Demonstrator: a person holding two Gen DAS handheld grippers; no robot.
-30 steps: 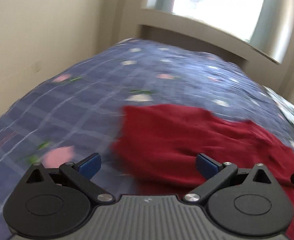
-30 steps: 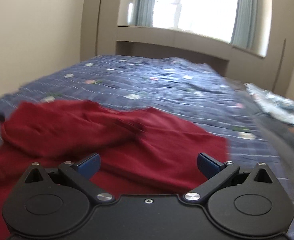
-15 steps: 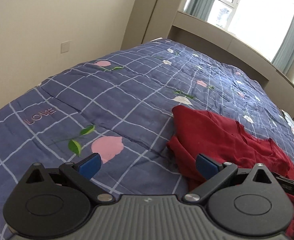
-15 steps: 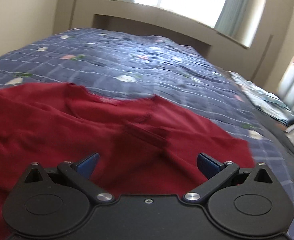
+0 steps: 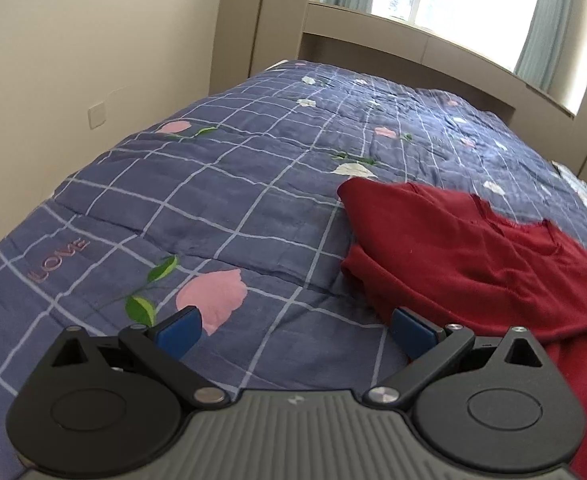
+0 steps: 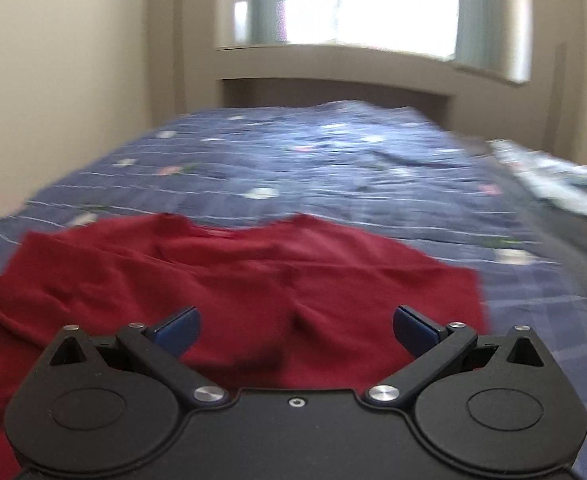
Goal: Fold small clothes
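Note:
A dark red garment (image 5: 473, 248) lies rumpled on the blue checked bedspread (image 5: 221, 200), with one part folded over on its left side. My left gripper (image 5: 293, 330) is open and empty, low over the bedspread just left of the garment's near left edge. In the right wrist view the same garment (image 6: 253, 264) spreads across the near half of the bed. My right gripper (image 6: 295, 330) is open and empty, just above the garment's near middle. That view is blurred.
The bedspread (image 6: 333, 168) carries pink flowers and the word LOVE. A beige wall with a socket (image 5: 95, 116) runs along the left. A headboard ledge (image 5: 413, 44) and bright window stand beyond. Patterned cloth (image 6: 553, 184) lies at the bed's right edge.
My left gripper swung left off the garment to the bare bedspread beside it. My right gripper pulled back and turned, so the whole garment top shows. Both stayed open.

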